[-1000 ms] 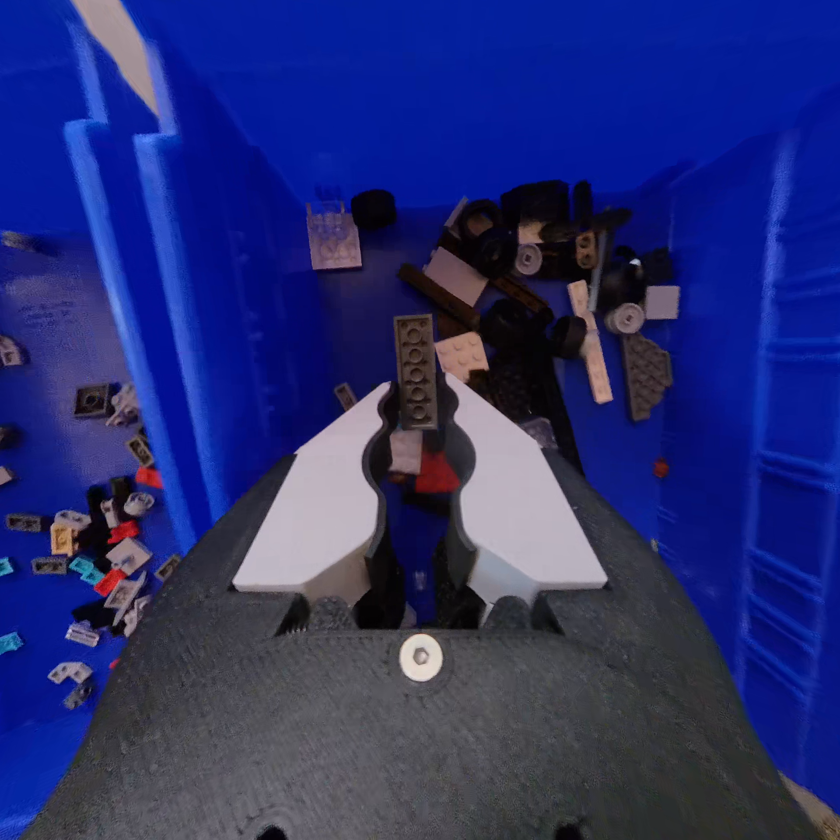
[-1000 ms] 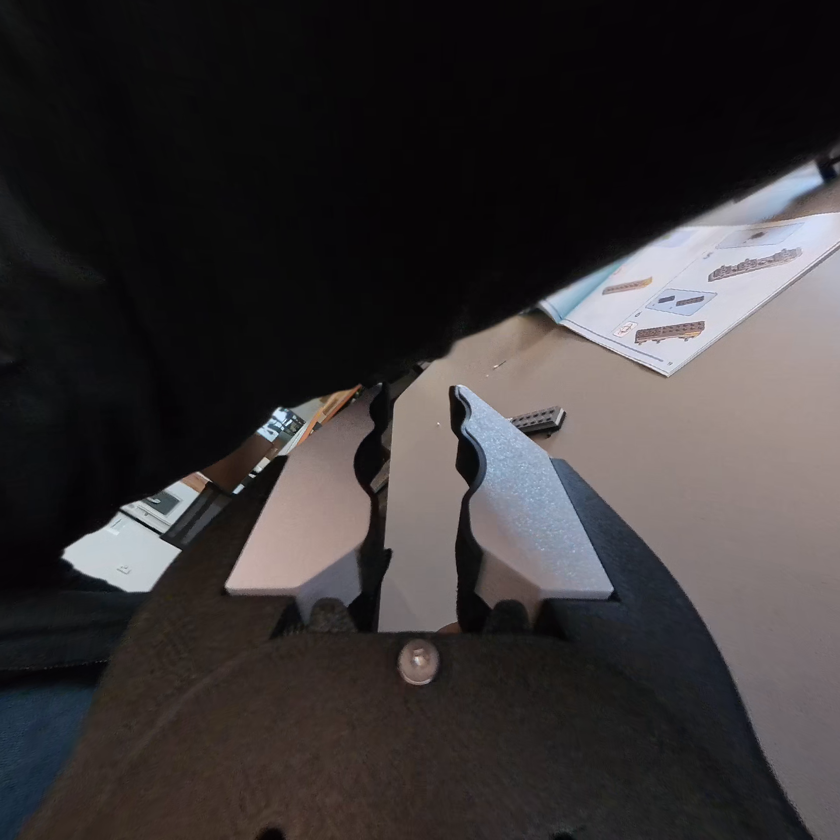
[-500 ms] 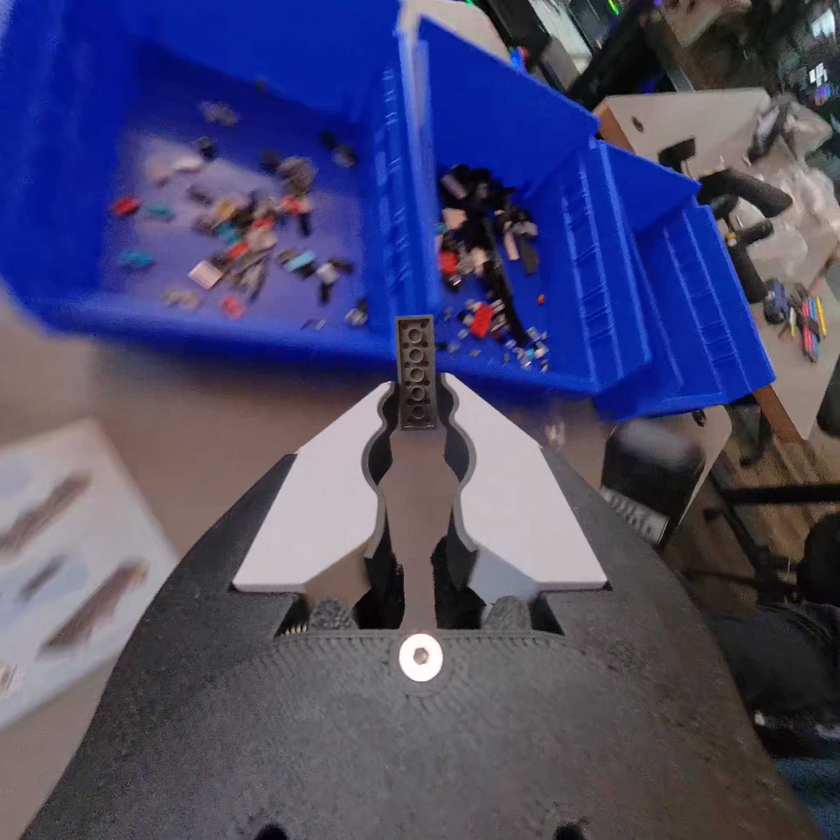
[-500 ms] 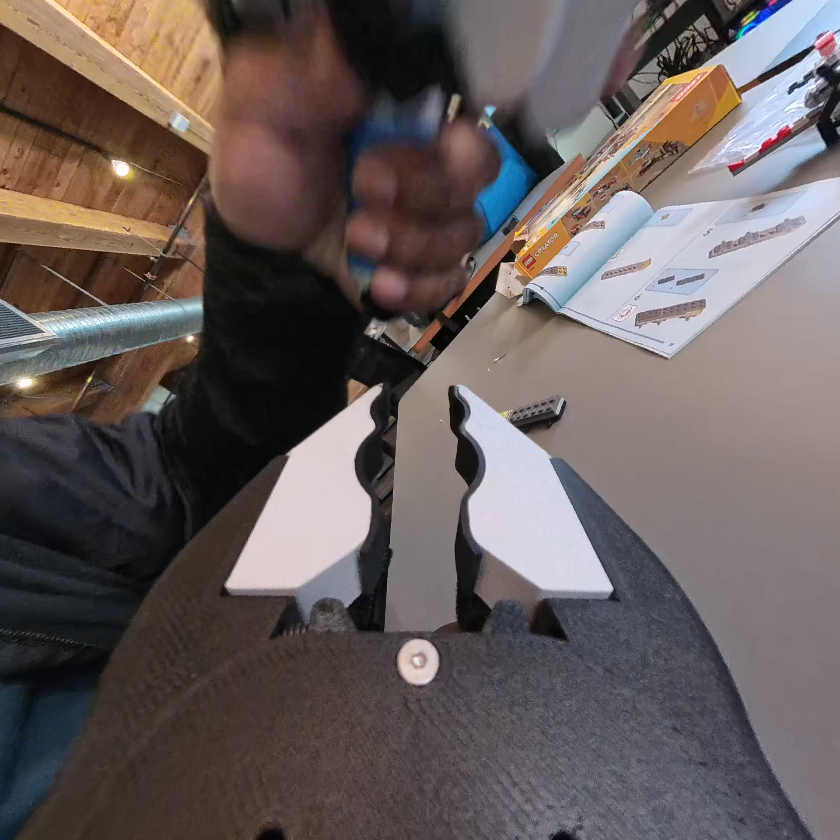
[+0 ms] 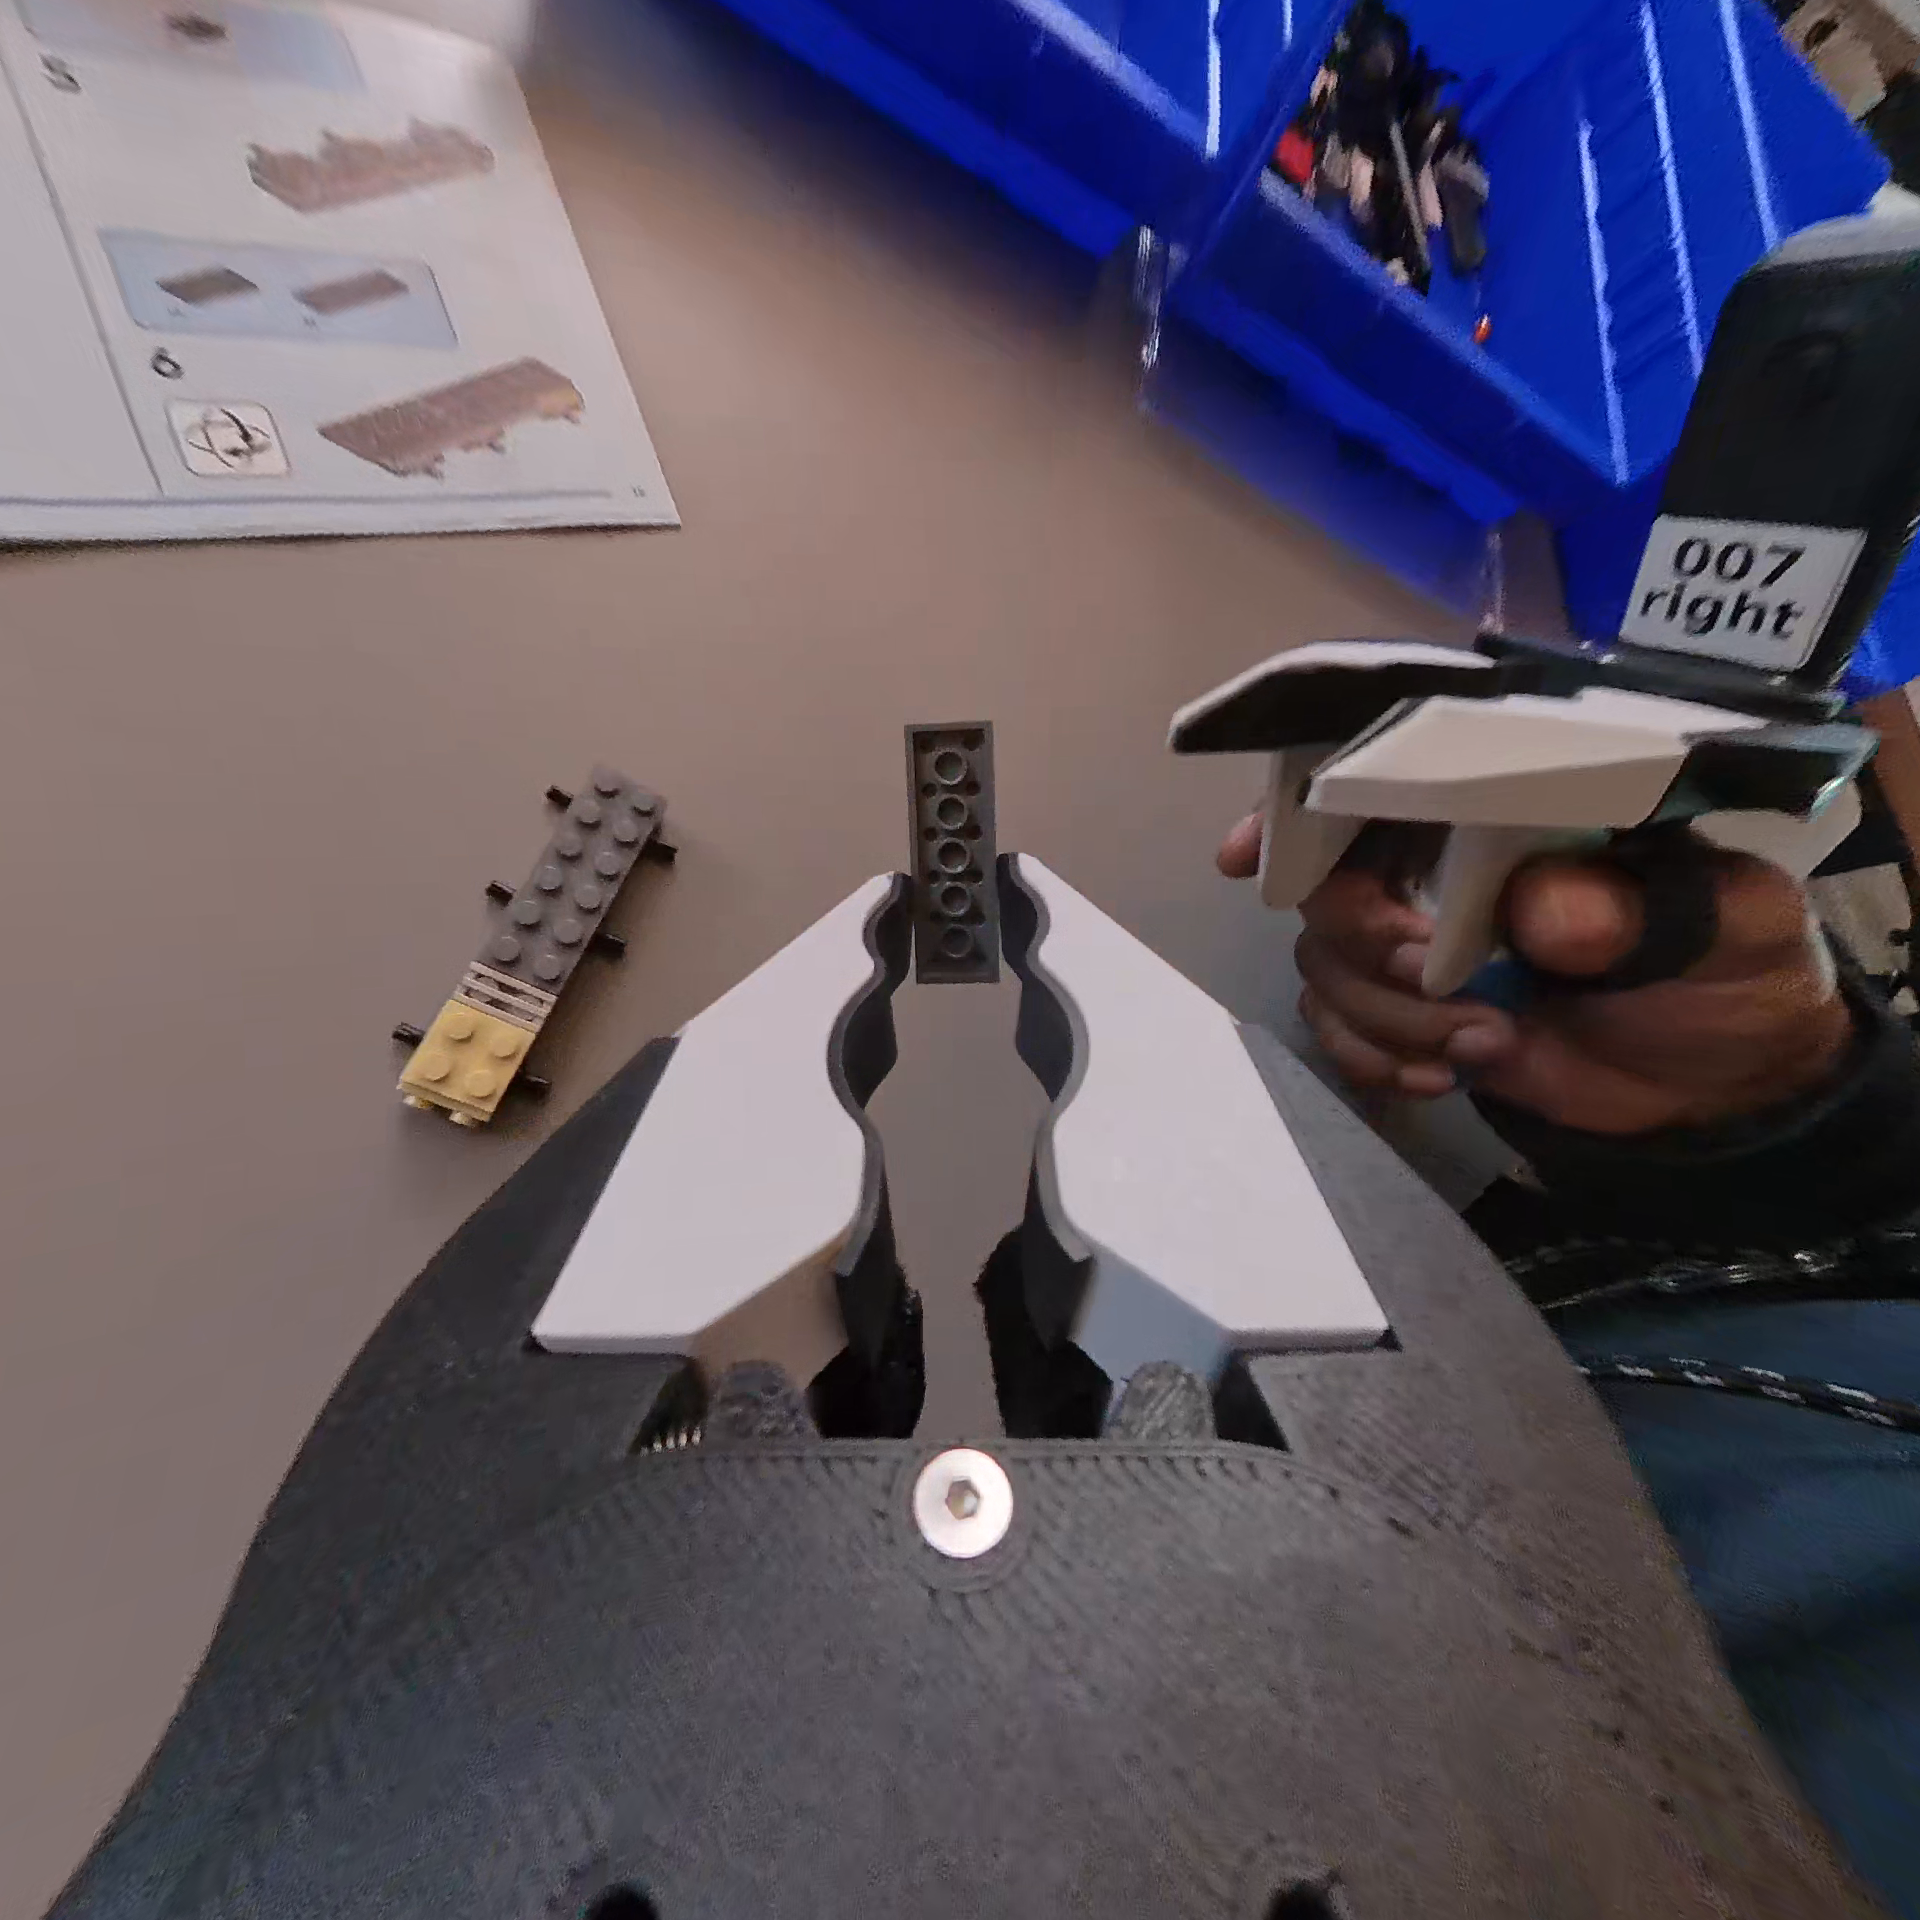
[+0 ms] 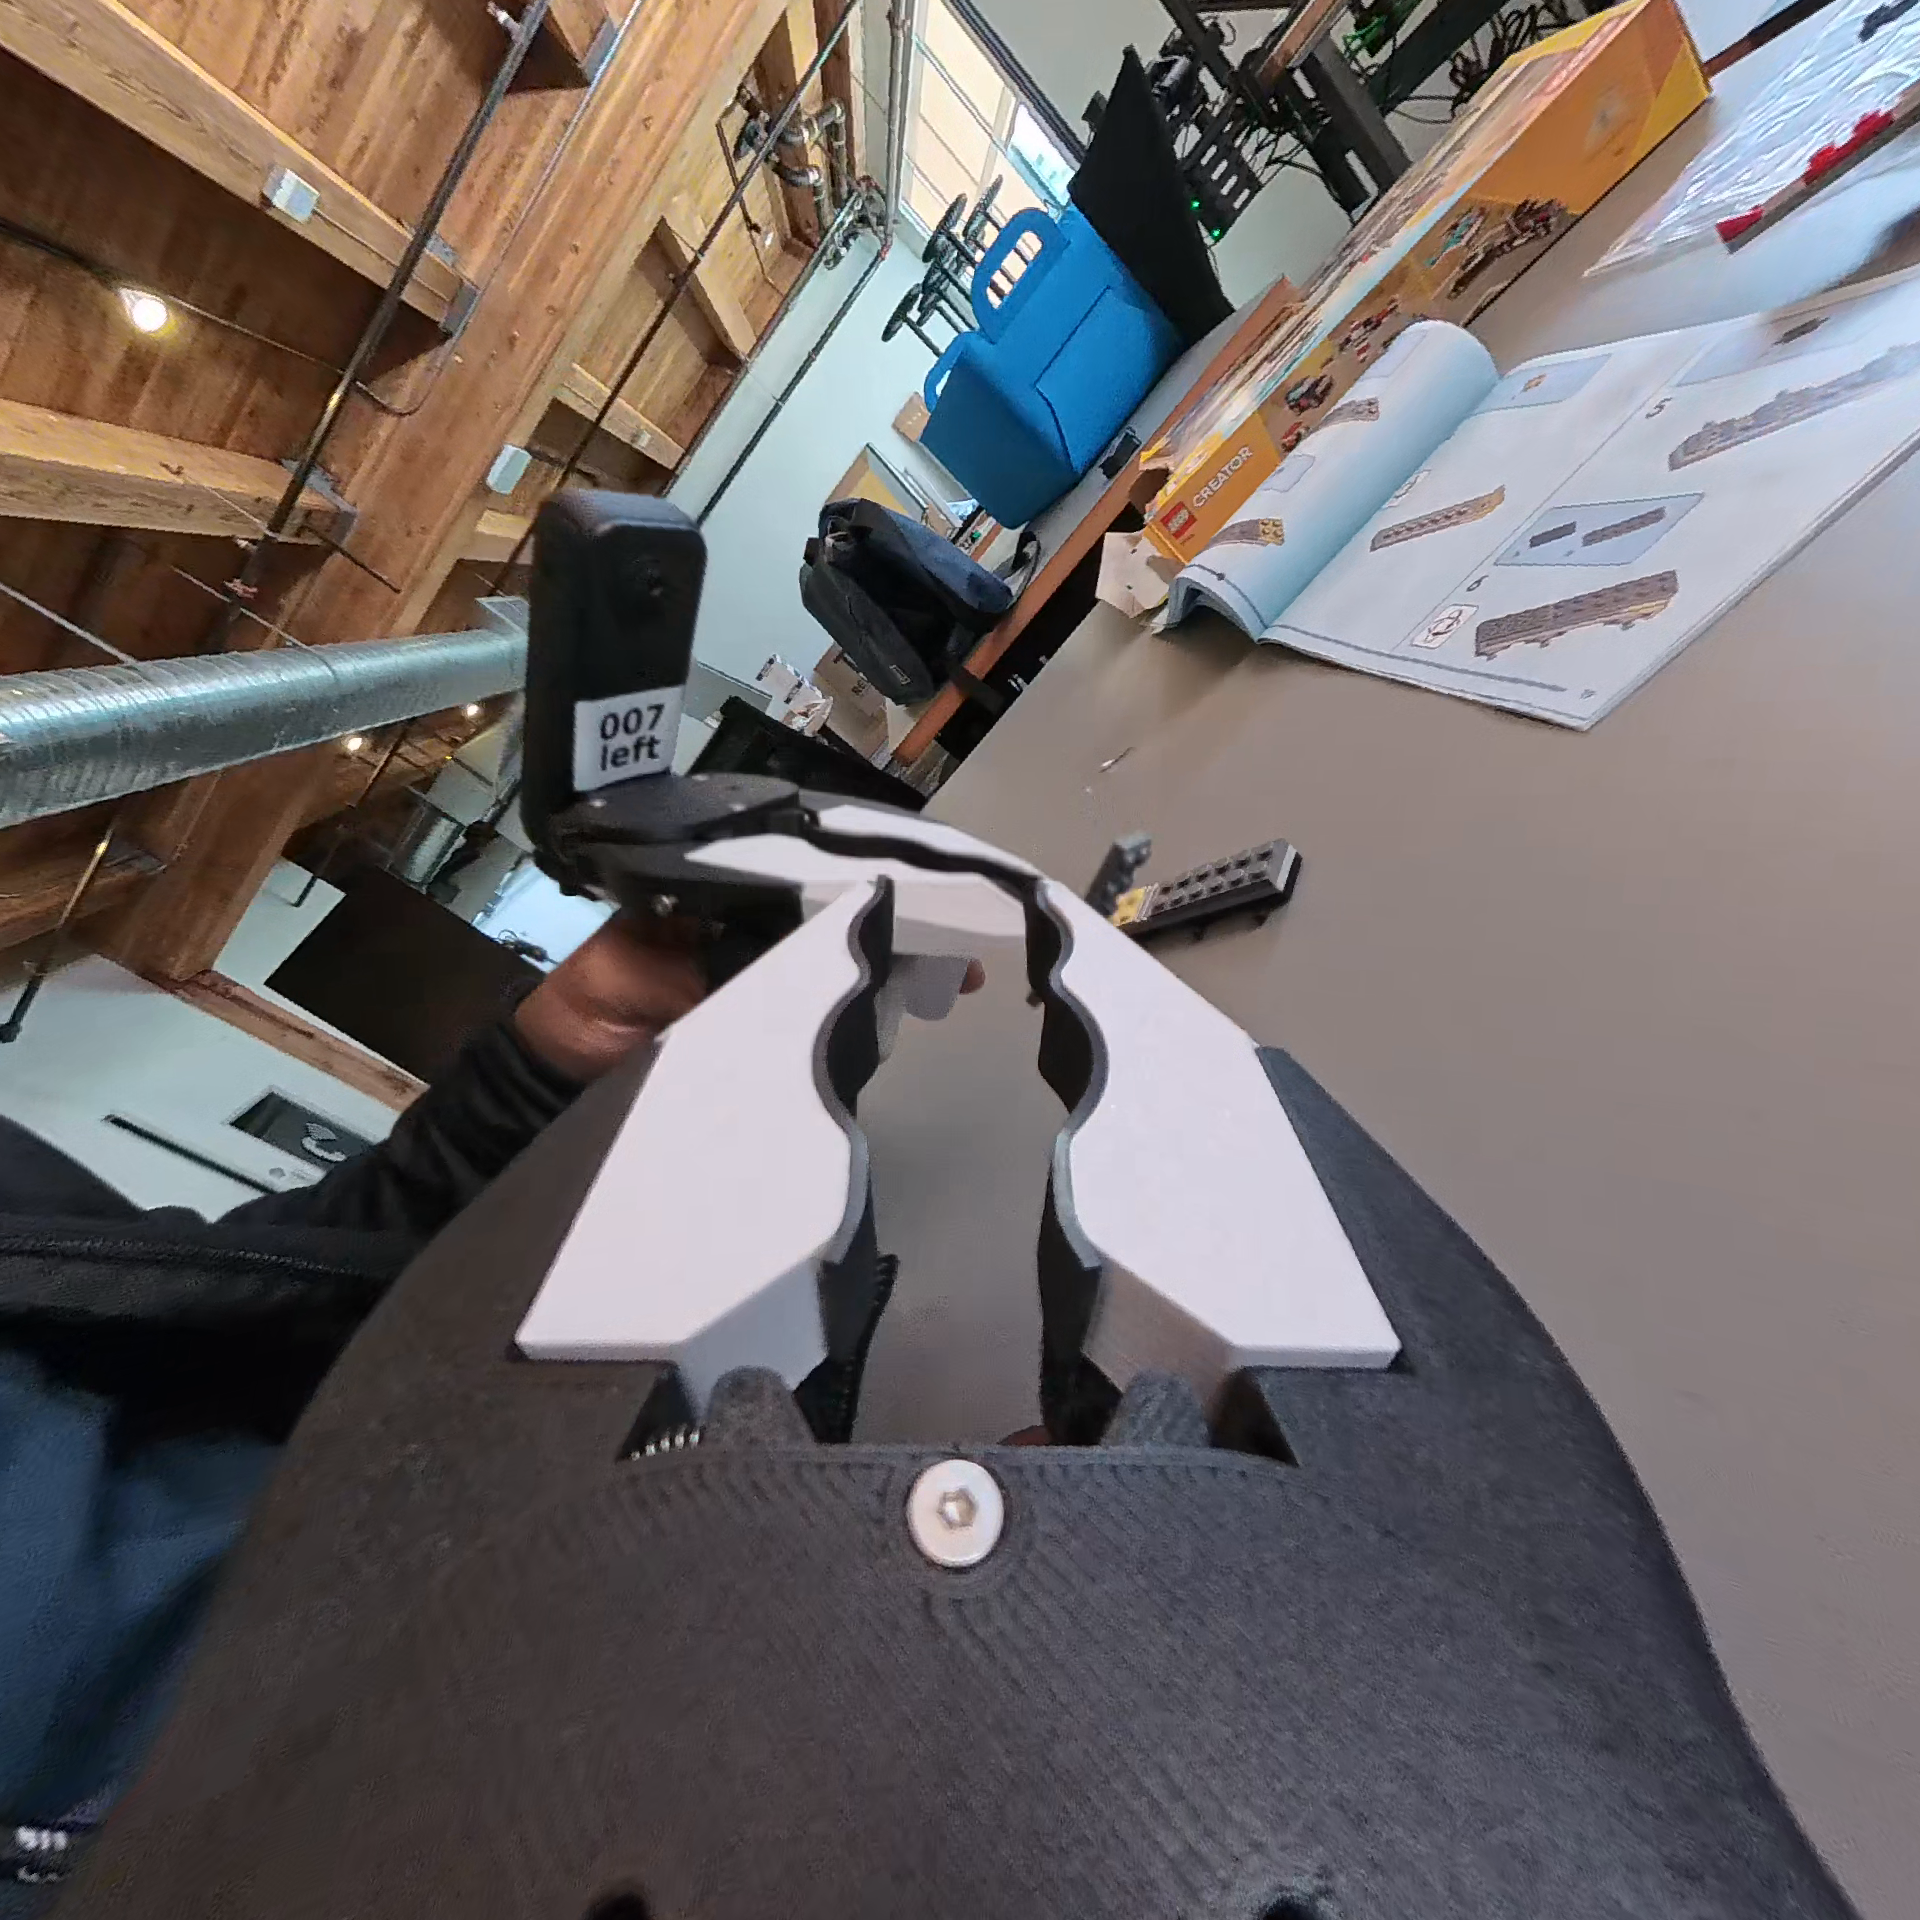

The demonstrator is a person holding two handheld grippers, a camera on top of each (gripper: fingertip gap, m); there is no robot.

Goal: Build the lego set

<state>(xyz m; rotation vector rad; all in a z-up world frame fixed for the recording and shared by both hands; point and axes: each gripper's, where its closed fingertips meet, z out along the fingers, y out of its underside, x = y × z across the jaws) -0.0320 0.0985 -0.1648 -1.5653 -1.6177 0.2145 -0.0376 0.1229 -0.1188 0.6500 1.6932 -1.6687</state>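
Note:
My left gripper is shut on a dark grey plate, which sticks out forward from the fingertips with its underside facing the camera. It hangs above the brown table, just right of the partial build, a grey studded strip with a tan end and black pins. My right gripper is open and empty, low over the table. It also shows in the left wrist view, close to the right of the plate. In the right wrist view the left gripper is just ahead, with the build beyond it.
An open instruction booklet lies at the far left of the table. Blue bins with loose pieces stand at the far right. A yellow set box lies behind the booklet. A person's hand holds the right gripper. Tip to tip, the grippers are about 5 cm apart.
My left gripper lifted the dark grey plate out of the blue bin and carried it over the table beside the build. The arm that blocked the right wrist view has cleared.

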